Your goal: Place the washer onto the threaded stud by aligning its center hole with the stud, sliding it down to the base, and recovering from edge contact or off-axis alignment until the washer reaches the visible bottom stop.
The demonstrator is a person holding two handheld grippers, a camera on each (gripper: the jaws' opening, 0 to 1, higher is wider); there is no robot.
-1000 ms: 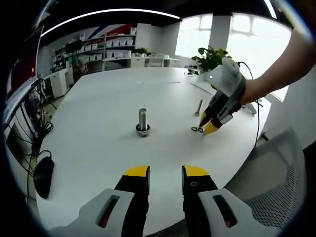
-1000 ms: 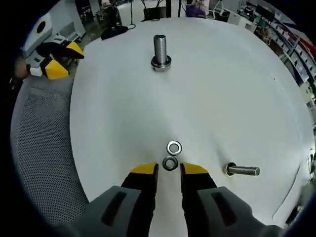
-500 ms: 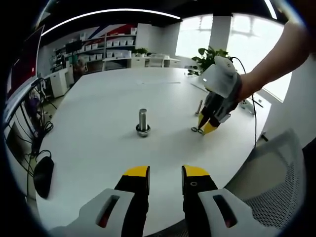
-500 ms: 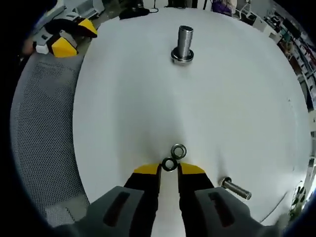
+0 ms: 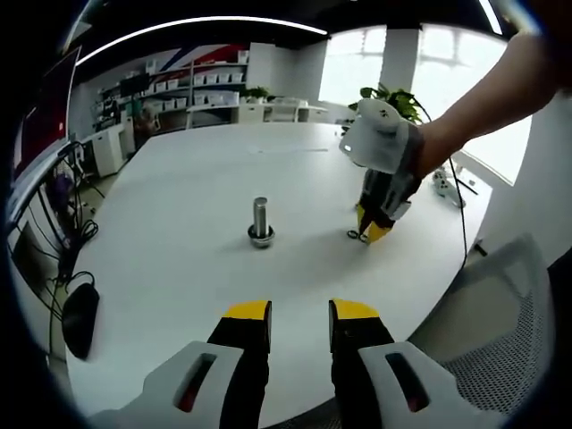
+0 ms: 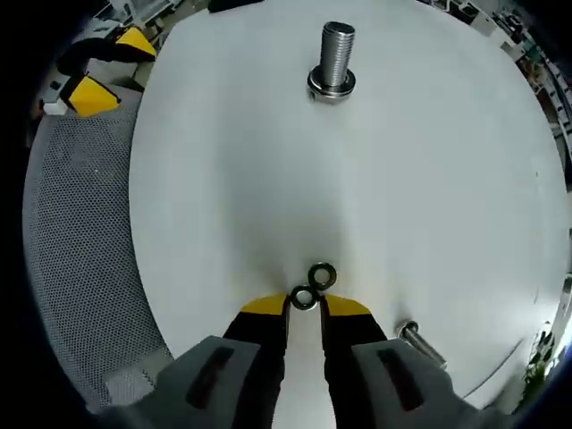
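The near washer [image 6: 303,298] lies flat on the white worktop [image 6: 429,179] between the parted right gripper [image 6: 304,307] tips, ungrasped, so pickup is underway; next close on it and carry toward the upright stud [image 6: 333,59] mid-worktop, while the left gripper [image 5: 299,313] hangs open and empty near the worktop's edge.

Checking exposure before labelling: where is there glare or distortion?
Left gripper view: the windows behind the plant are blown out white, and the fisheye bends the table edge. Right gripper view: even light, soft shadows, the washers and threaded stud sharp.
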